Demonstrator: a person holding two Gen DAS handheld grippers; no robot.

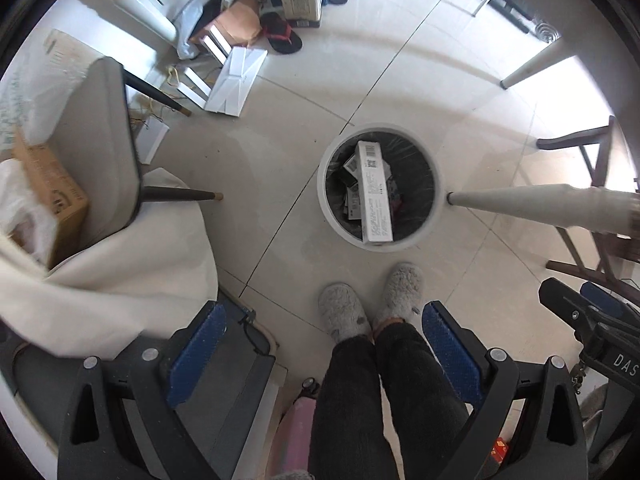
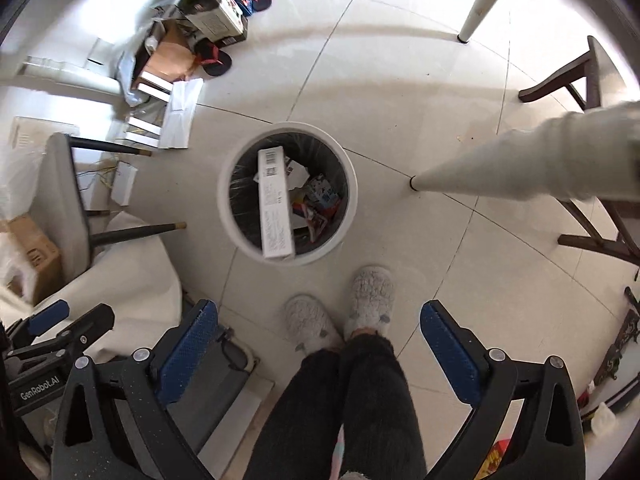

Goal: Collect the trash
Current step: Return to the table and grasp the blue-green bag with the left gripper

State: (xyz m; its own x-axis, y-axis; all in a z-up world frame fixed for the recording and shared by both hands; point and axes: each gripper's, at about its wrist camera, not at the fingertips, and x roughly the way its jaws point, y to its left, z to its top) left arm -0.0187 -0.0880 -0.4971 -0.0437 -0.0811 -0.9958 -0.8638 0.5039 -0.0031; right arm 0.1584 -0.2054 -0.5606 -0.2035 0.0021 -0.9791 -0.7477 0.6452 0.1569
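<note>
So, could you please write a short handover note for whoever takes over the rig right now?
Left gripper: jaws open, holding nothing, aimed down at the floor.
Right gripper: jaws open, also holding nothing.
The white bin stands on the tiles just ahead of your slippers, between the chair leg and the table leg.
Done: a long white box and mixed wrappers already lie in the bin.
Left: the white boxes and papers piled on the floor beyond the chair may still need collecting.

Long white box point(image 2: 275, 204) propped in the round bin point(image 2: 348, 208), perhaps atop wrappers point(image 2: 316, 204).
</note>
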